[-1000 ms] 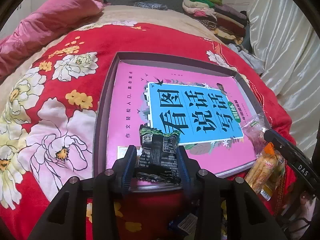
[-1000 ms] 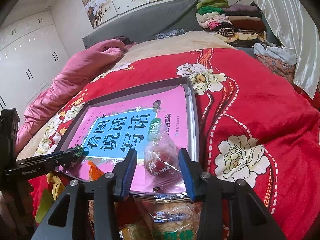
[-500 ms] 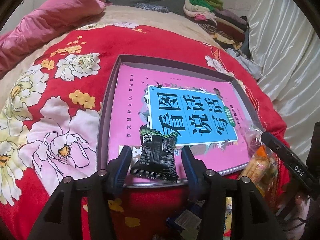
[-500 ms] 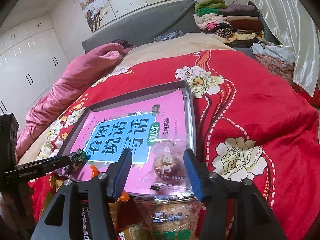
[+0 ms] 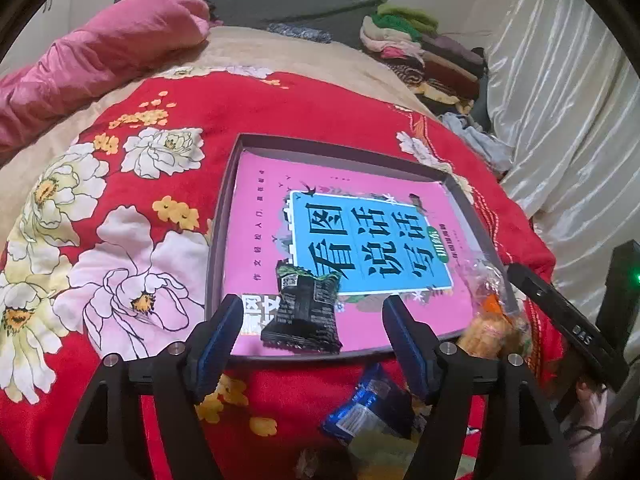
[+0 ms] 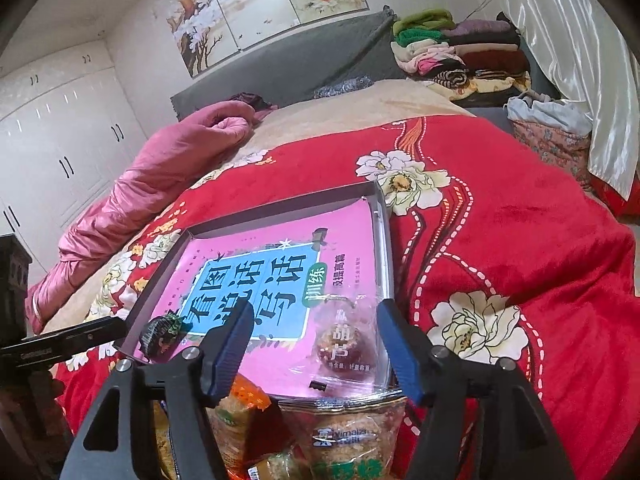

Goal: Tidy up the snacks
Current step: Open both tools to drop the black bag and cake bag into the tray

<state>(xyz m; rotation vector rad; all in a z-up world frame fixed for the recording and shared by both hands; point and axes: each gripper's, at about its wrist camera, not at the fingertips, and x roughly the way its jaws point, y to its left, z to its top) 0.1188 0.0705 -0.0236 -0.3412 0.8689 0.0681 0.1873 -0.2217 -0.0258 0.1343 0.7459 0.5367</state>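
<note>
a red blanket [image 5: 280, 116] is patterned with white and yellow flowers. a pink book [image 5: 260, 216] bears a blue panel with black characters. a black snack packet [image 5: 304, 312] is edged in green.

A black snack packet [image 5: 302, 312] lay flat at the tray's [image 5: 218, 240] near edge; a clear-wrapped red sweet [image 6: 346, 344] (label up) was placed in its corner.

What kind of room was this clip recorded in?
Almost certainly a bedroom: the work surface is a bed under a red floral blanket, with a grey headboard behind, white wardrobes along one wall and folded clothes stacked nearby.
</note>
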